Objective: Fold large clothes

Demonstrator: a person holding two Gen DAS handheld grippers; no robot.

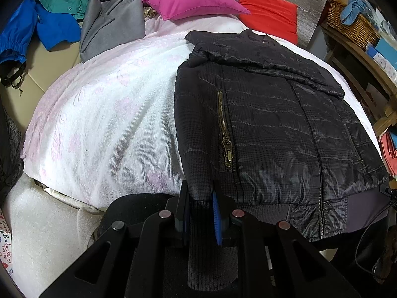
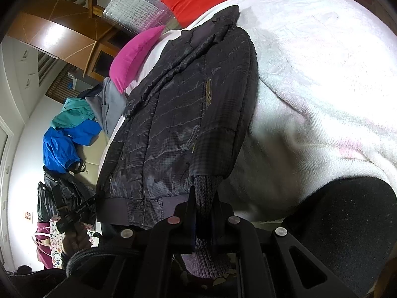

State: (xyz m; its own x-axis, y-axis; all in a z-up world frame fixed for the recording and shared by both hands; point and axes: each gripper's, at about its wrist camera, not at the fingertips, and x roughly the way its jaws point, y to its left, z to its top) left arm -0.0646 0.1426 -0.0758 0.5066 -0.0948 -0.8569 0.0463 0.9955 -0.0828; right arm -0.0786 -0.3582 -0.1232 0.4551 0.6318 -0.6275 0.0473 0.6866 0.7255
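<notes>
A black quilted jacket (image 1: 273, 124) lies front up on a bed covered by a white and pink blanket (image 1: 111, 114). Its brass pocket zipper (image 1: 225, 134) shows near its left edge. My left gripper (image 1: 201, 213) is shut on the ribbed knit cuff (image 1: 203, 248) of the sleeve that runs down that edge. In the right wrist view the jacket (image 2: 188, 124) stretches away up the frame. My right gripper (image 2: 204, 211) is shut on the other sleeve's ribbed cuff (image 2: 206, 188), at the jacket's near corner by the hem.
A magenta pillow (image 1: 193, 1) and a red pillow (image 1: 270, 15) lie at the head of the bed. A grey coat (image 1: 111, 24) and blue and teal garments (image 1: 54, 17) are piled at the far left. A wicker basket (image 1: 349, 22) sits on wooden shelves at the right. A hand (image 2: 74, 238) shows at lower left.
</notes>
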